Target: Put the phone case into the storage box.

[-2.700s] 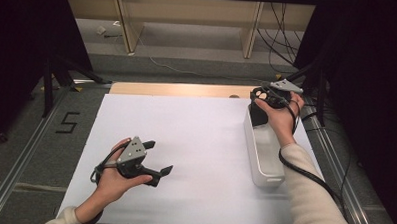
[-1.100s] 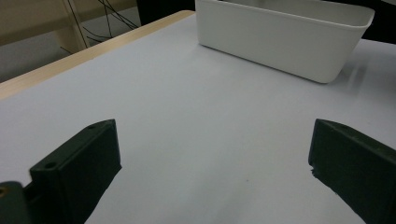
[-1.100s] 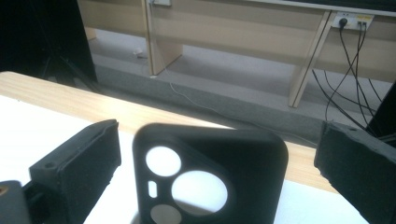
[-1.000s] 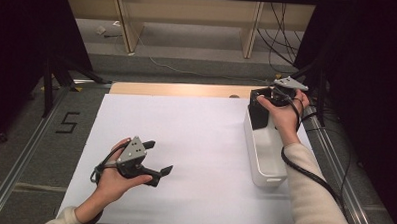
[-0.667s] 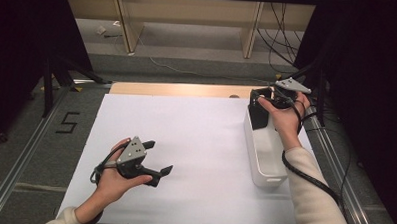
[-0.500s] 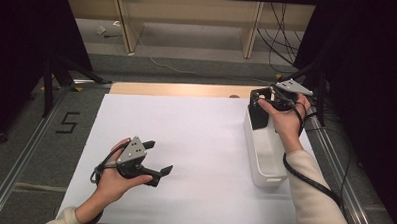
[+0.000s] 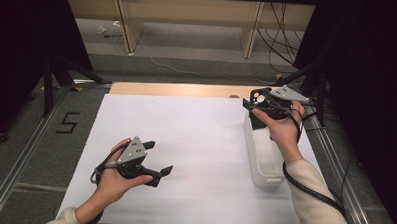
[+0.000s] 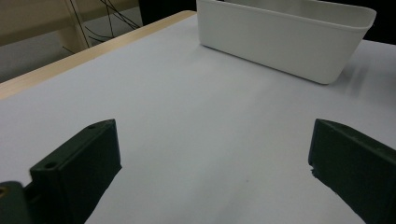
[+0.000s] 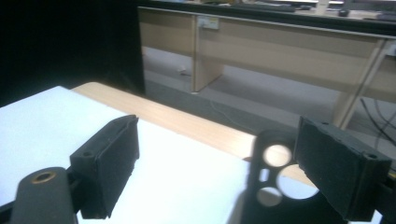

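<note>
On the white sheet at the near left, a hand rests my left gripper [image 7: 160, 156] on its side, jaws wide apart with nothing between them [image 8: 210, 172]. A white plastic bin [image 7: 255, 159] stands at the right side of the table, and in the left gripper view it sits ahead [image 8: 280, 42]. My right gripper [image 7: 250, 113] hovers over the bin's far end. Its jaws [image 9: 219, 172] have just been closing a little but still stand wide. A flat black piece with round holes [image 9: 289, 210] rises between them, close to the right jaw, and the pads do not press on it.
The sheet stops at a bare wooden strip [image 7: 177, 89] along the table's far edge. Beyond it are a wooden shelf unit [image 7: 190, 16] and loose cables on the floor. Metal rails [image 7: 30, 146] run down both sides of the table.
The right hand and its gripper have shifted slightly over the bin's far end. The left hand and gripper have not moved.
</note>
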Demonstrator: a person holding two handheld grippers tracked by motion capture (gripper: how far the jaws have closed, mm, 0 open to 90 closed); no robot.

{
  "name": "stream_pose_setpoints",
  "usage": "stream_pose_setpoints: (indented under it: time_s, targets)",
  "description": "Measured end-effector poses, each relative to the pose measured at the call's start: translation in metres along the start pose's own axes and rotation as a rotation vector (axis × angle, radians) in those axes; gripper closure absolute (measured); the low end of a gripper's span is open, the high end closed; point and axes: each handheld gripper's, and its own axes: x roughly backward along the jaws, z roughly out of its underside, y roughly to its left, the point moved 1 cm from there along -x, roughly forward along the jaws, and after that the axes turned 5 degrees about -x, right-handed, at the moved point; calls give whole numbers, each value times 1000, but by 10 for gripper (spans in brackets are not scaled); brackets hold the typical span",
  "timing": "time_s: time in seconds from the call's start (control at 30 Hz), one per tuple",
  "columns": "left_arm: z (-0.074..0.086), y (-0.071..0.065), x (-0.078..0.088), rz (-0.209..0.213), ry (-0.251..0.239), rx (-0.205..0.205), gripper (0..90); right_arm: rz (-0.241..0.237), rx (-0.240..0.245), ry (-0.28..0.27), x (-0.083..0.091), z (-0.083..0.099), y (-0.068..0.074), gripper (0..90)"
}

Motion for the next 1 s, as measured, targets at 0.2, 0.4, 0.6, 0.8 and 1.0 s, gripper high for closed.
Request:
stream_pose_setpoints:
  time_s: [0.2,0.4,0.6,0.8,1.0]
  targets:
    - [0,0,0,1,0,1,19,-41,7,13,6,5,11,155]
    - [0,-1,0,3,-1,2,20,-79,8,27,11,9,20,157]
    - [0,-1,1,3,-1,2,19,-111,18,34,15,12,30,157]
    - [0,-1,1,3,-2,2,19,-141,15,49,20,18,37,158]
    - [0,-1,1,4,-2,1,19,-173,26,59,28,23,44,159]
